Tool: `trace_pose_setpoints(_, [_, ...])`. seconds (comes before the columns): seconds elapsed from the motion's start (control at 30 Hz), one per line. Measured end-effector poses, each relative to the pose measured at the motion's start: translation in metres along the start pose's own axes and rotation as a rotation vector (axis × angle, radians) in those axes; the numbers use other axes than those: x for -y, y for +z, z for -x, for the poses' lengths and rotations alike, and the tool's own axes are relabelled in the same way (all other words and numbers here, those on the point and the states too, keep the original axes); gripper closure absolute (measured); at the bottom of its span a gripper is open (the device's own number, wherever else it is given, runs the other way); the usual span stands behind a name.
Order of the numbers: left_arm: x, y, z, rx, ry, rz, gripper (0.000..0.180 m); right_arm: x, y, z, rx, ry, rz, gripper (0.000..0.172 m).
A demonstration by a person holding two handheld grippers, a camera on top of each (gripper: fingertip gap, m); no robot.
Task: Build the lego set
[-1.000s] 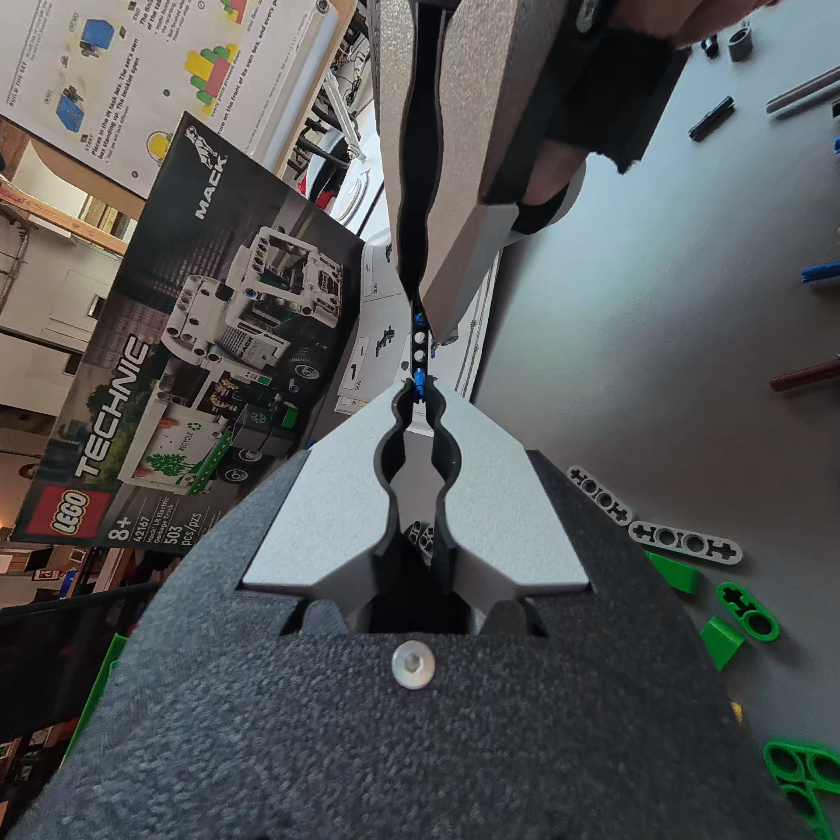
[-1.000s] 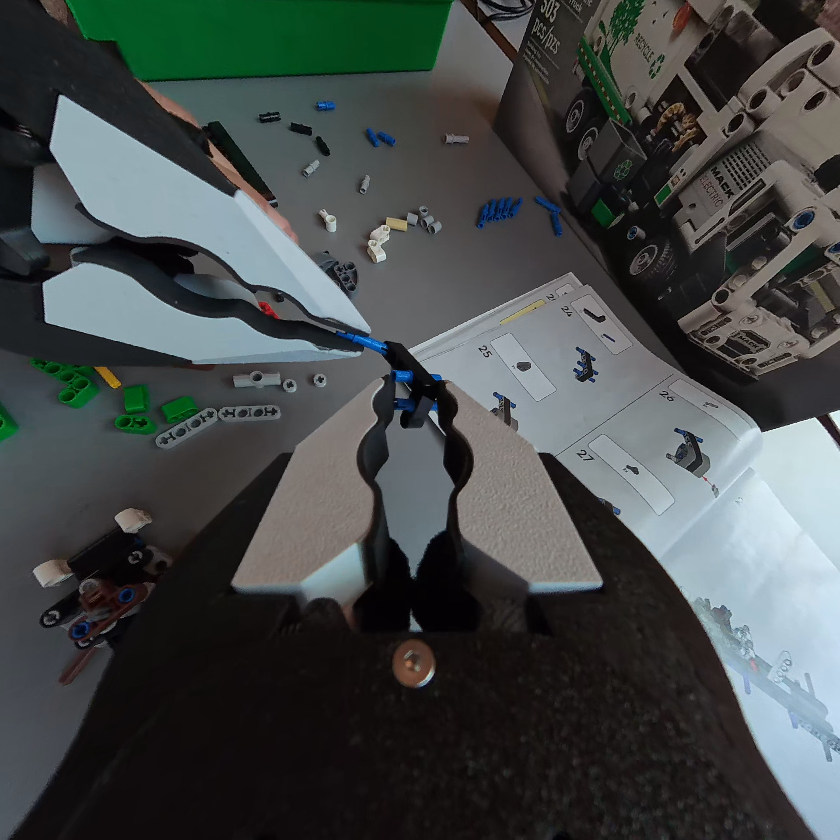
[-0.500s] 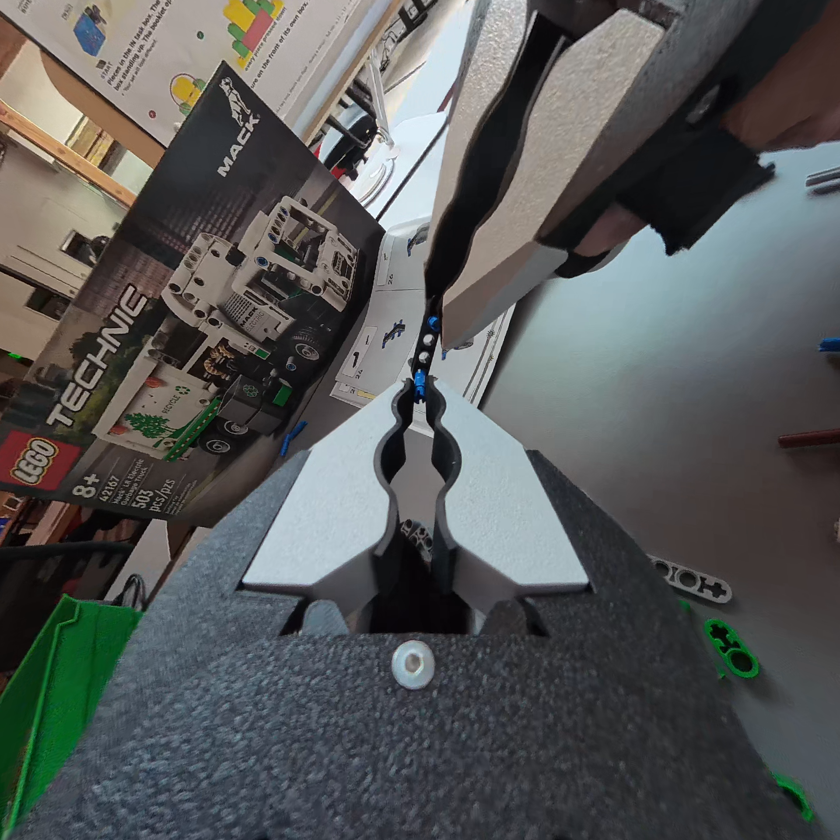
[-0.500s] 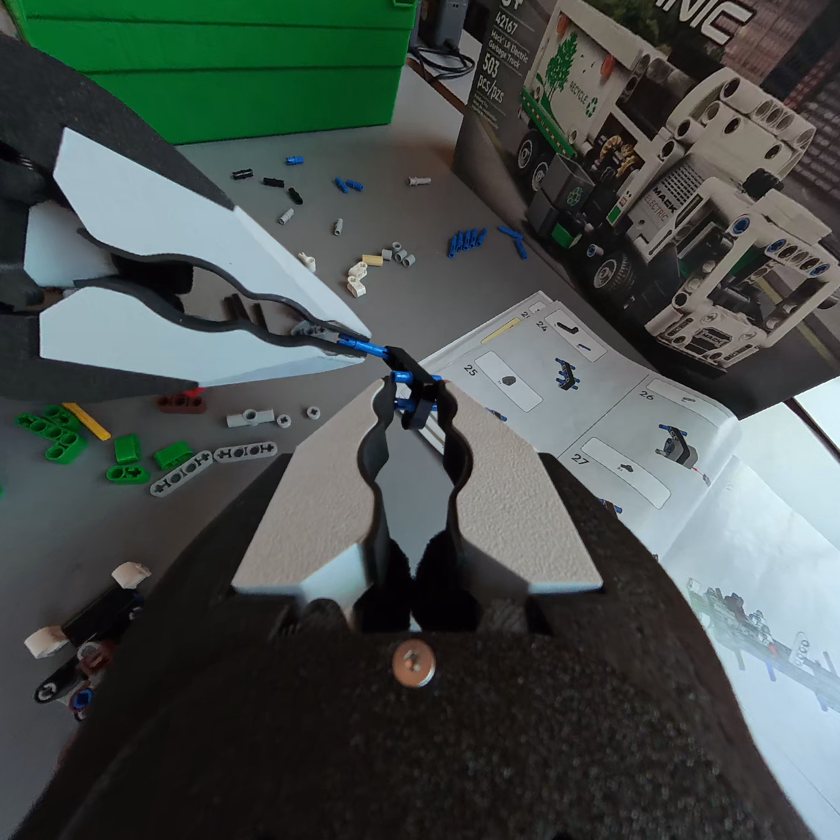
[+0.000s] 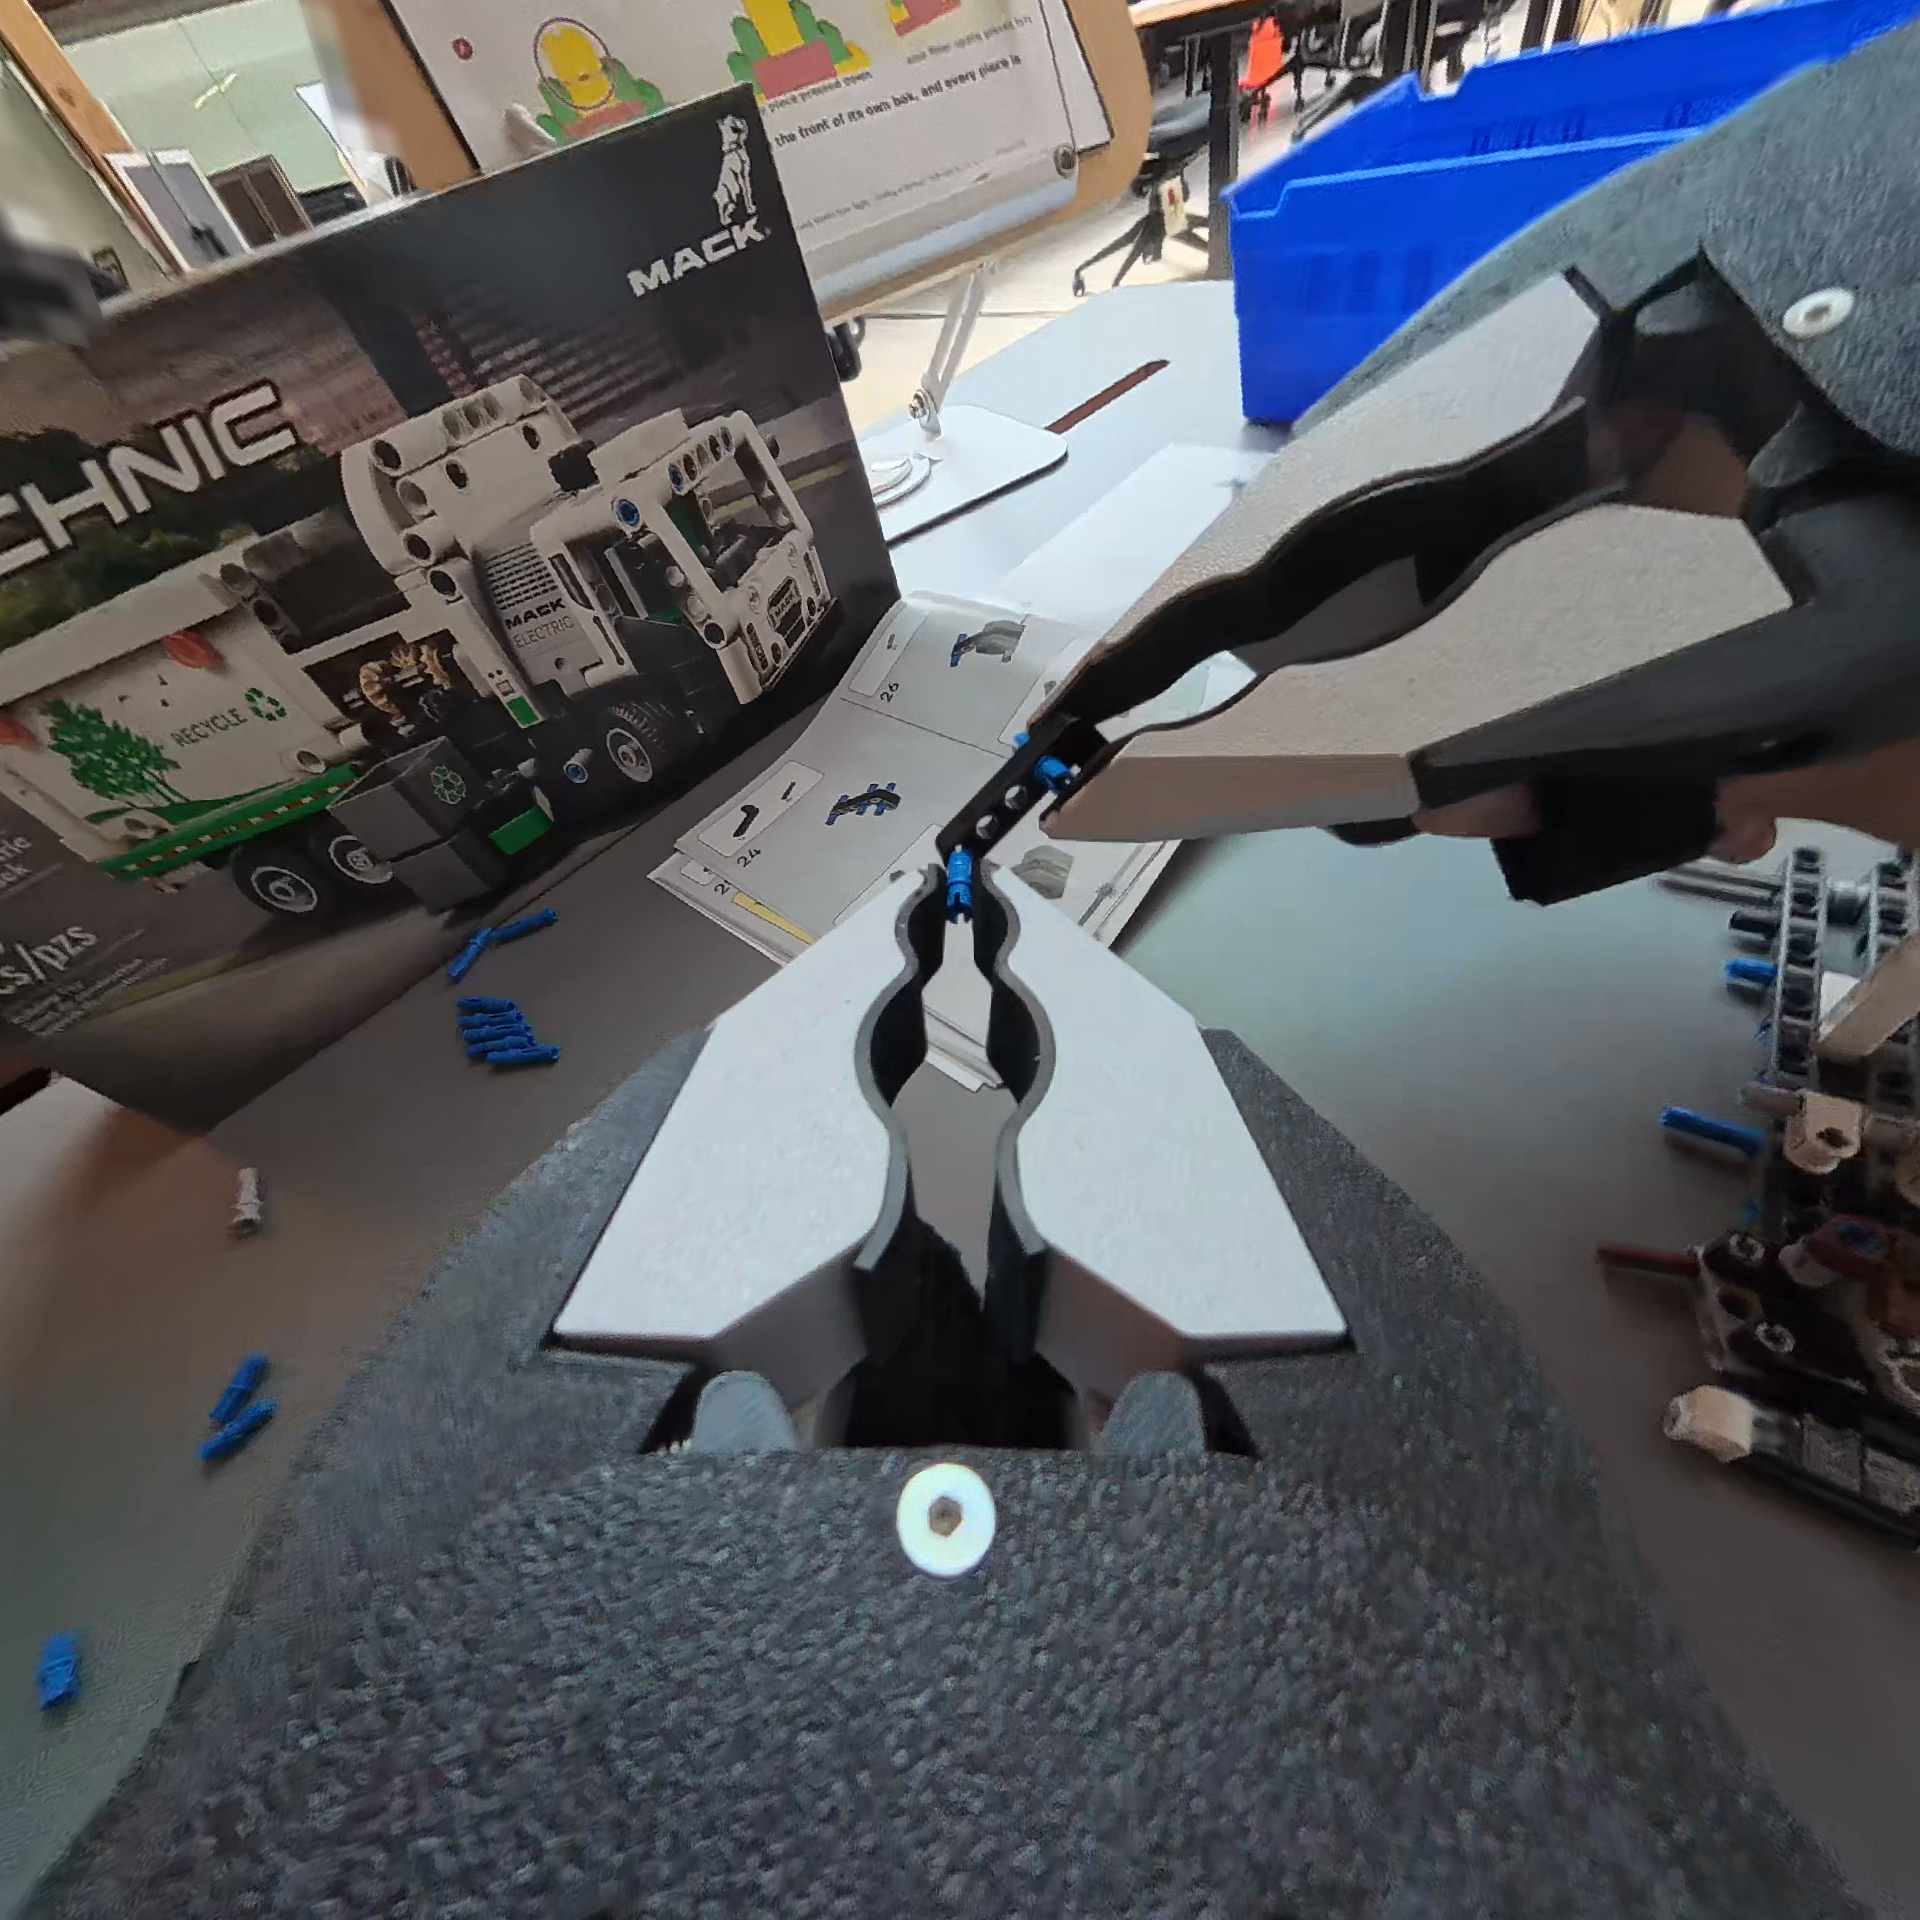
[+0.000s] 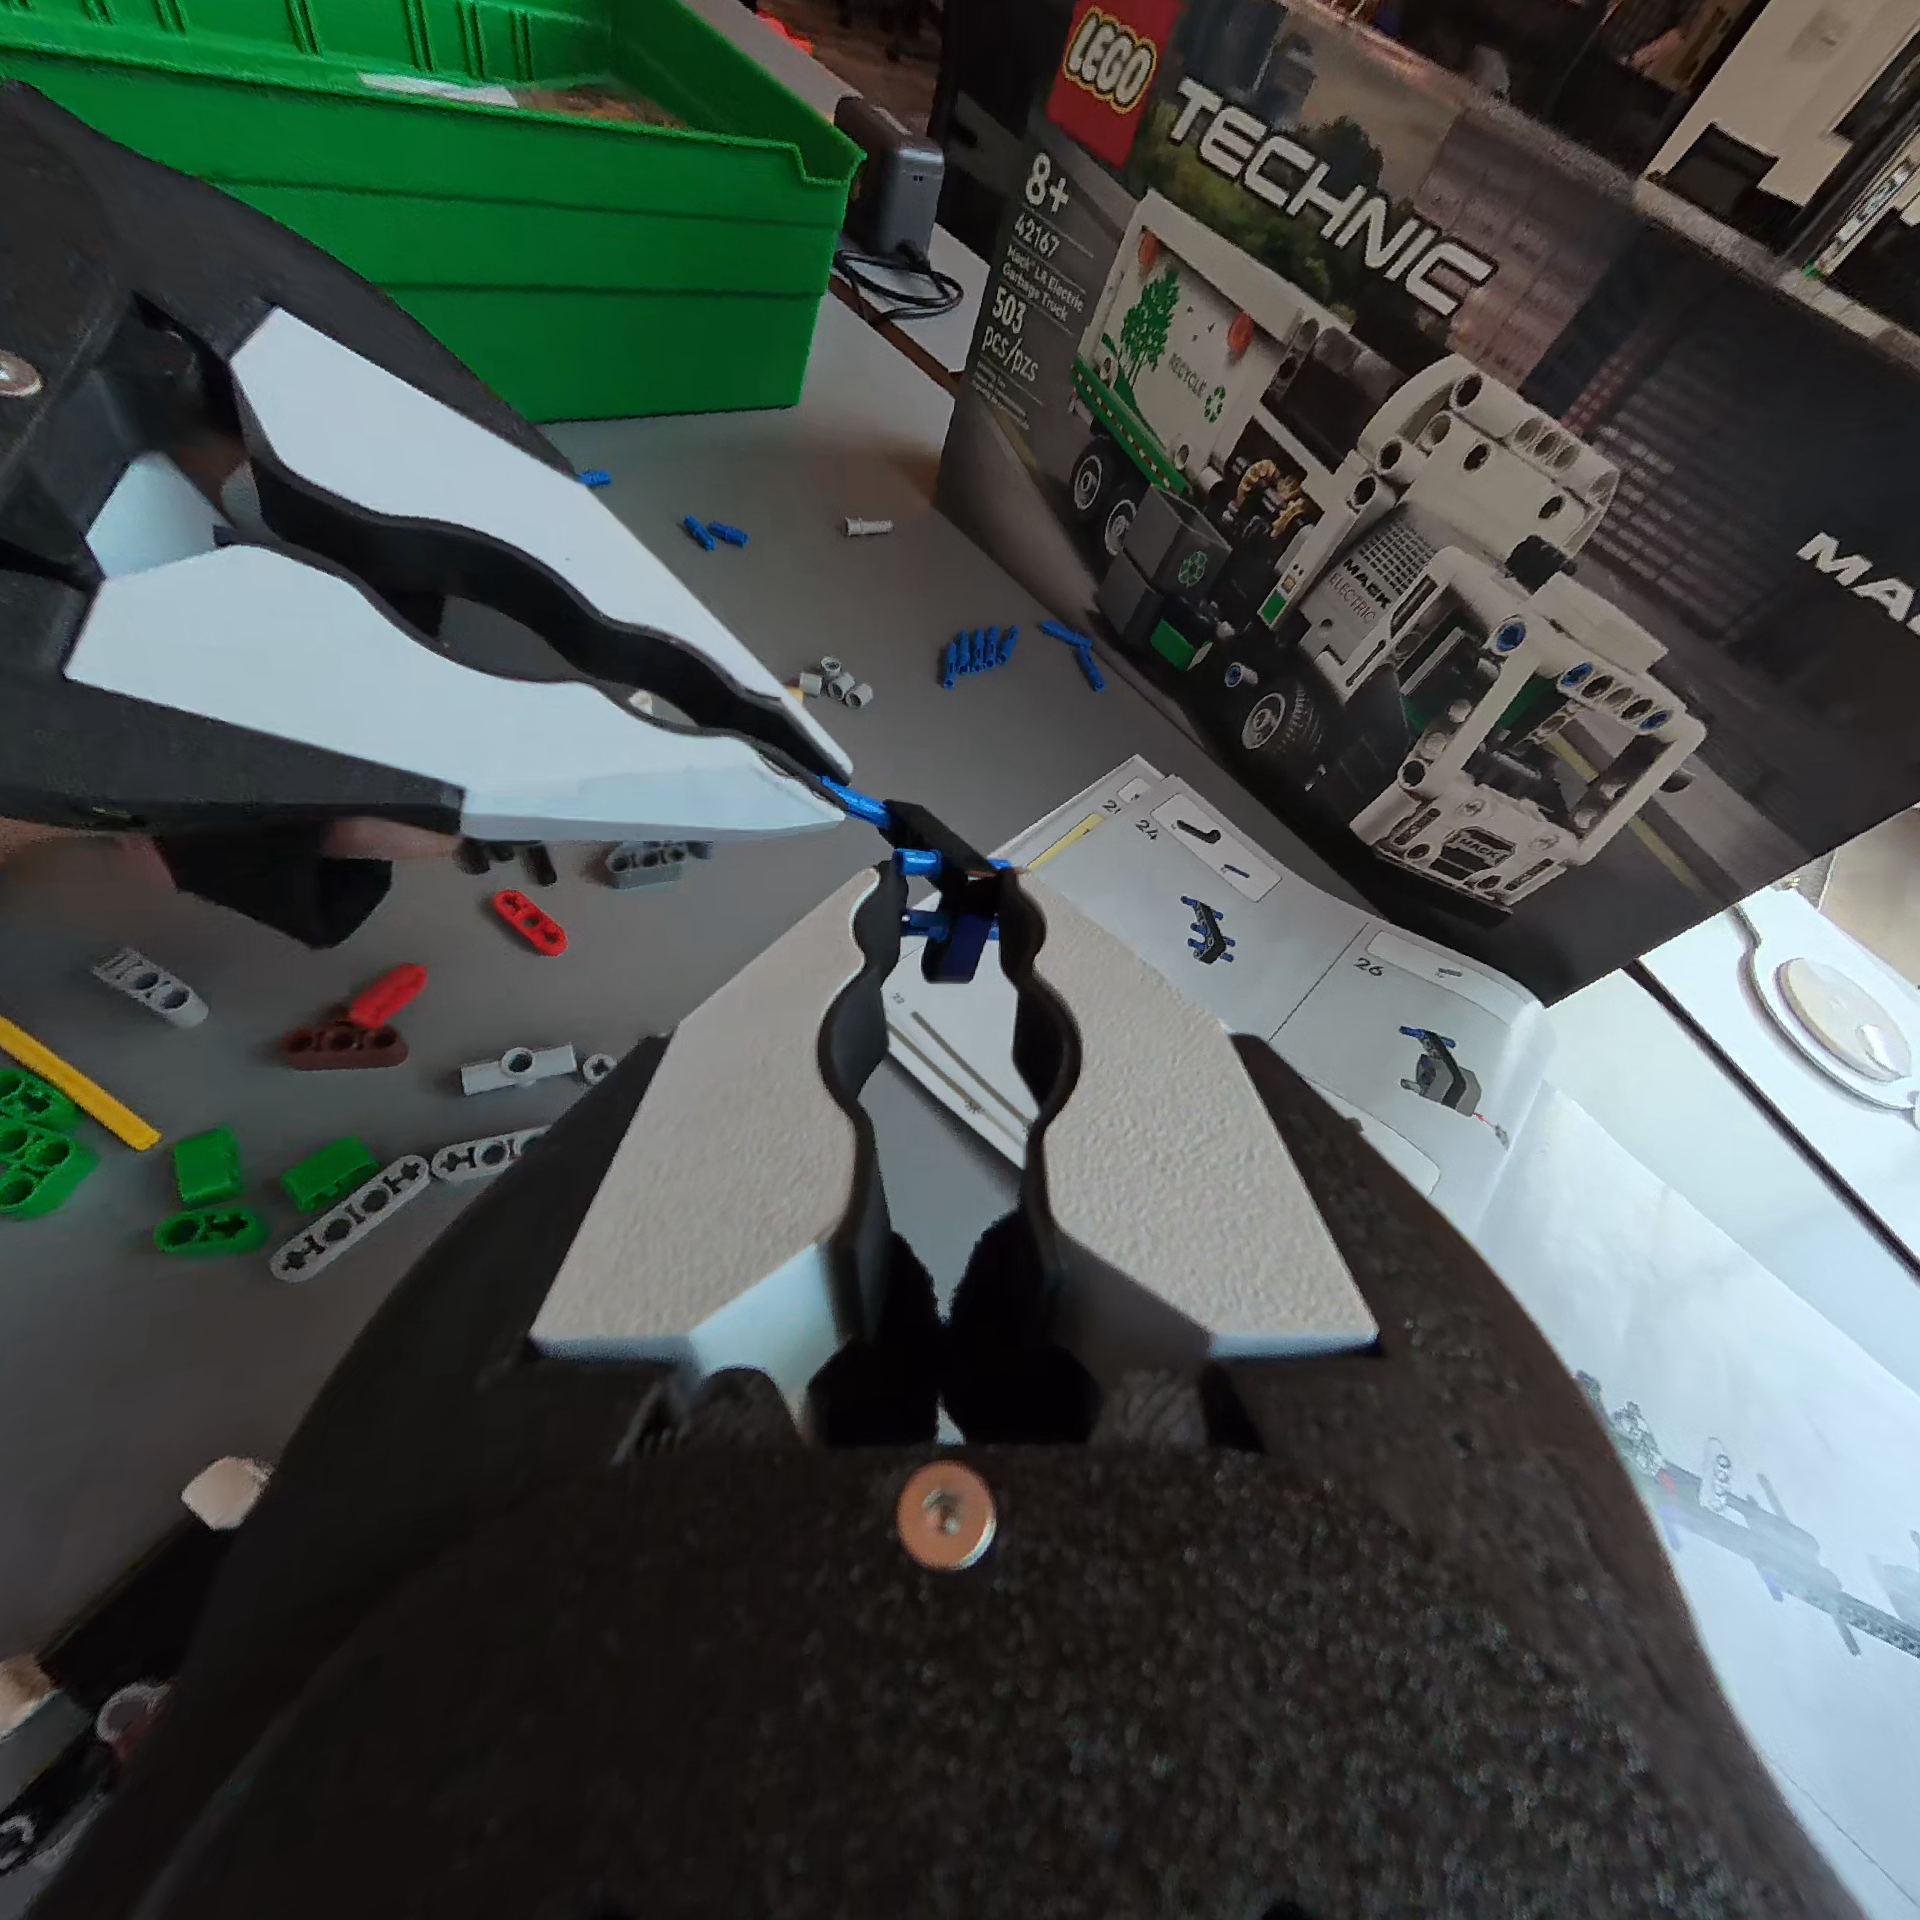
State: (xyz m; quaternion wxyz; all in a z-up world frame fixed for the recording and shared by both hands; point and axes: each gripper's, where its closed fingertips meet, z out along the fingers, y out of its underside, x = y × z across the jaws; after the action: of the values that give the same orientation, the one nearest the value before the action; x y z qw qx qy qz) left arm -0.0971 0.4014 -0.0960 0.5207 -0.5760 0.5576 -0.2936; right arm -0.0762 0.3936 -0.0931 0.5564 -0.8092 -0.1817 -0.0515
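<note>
My left gripper [image 5: 958, 896] is clenched on a small blue plastic connector pin [image 5: 958, 891], its end at the last hole of the black holed plastic beam [image 5: 1013, 798] that my right gripper [image 6: 940, 914] grips just ahead, so the hole faces the pin. Two more blue pins [image 6: 914, 861] sit in the beam. Beyond lies the open instruction booklet [image 5: 831, 769], then the upright truck box [image 5: 416, 520].

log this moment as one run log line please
left gripper: shut on blue pin | right gripper: shut on black beam | pin tip at beam end | instruction booklet beneath
</note>
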Motion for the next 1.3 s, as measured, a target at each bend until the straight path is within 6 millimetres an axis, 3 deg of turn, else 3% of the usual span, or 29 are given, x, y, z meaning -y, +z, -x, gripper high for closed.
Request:
trace_pose_setpoints(0.13, [0.006, 0.001, 0.007, -0.004, -0.113, -0.045, 0.177, 0.006, 0.003, -0.004, 0.011, 0.082, -0.037, 0.155])
trace_pose_setpoints(0.27, [0.009, 0.002, 0.012, -0.011, -0.211, -0.069, 0.177, 0.010, 0.004, -0.007, -0.058, 0.037, -0.073, 0.155])
trace_pose_setpoints(0.47, [0.006, 0.006, 0.014, 0.006, -0.178, -0.045, 0.177, 0.009, 0.008, -0.008, -0.078, 0.034, -0.066, 0.155])
trace_pose_setpoints(0.6, [-0.006, 0.012, 0.010, -0.016, -0.149, 0.026, 0.177, 0.006, 0.010, -0.005, -0.067, 0.021, -0.036, 0.155])
trace_pose_setpoints(0.7, [-0.022, 0.018, 0.000, -0.077, -0.138, 0.112, 0.177, -0.008, 0.013, 0.000, -0.024, 0.020, 0.052, 0.155])
trace_pose_setpoints(0.87, [-0.030, 0.021, -0.008, -0.110, -0.118, 0.154, 0.177, -0.018, 0.015, 0.001, 0.044, 0.114, 0.077, 0.155])
trace_pose_setpoints(1.07, [-0.021, 0.019, -0.008, -0.104, -0.140, 0.112, 0.177, -0.012, 0.011, -0.001, 0.079, 0.168, 0.030, 0.155])
trace_pose_setpoints(1.3, [0.003, 0.009, -0.002, -0.078, -0.147, -0.024, 0.177, 0.008, 0.002, 0.003, 0.078, 0.168, -0.083, 0.155])
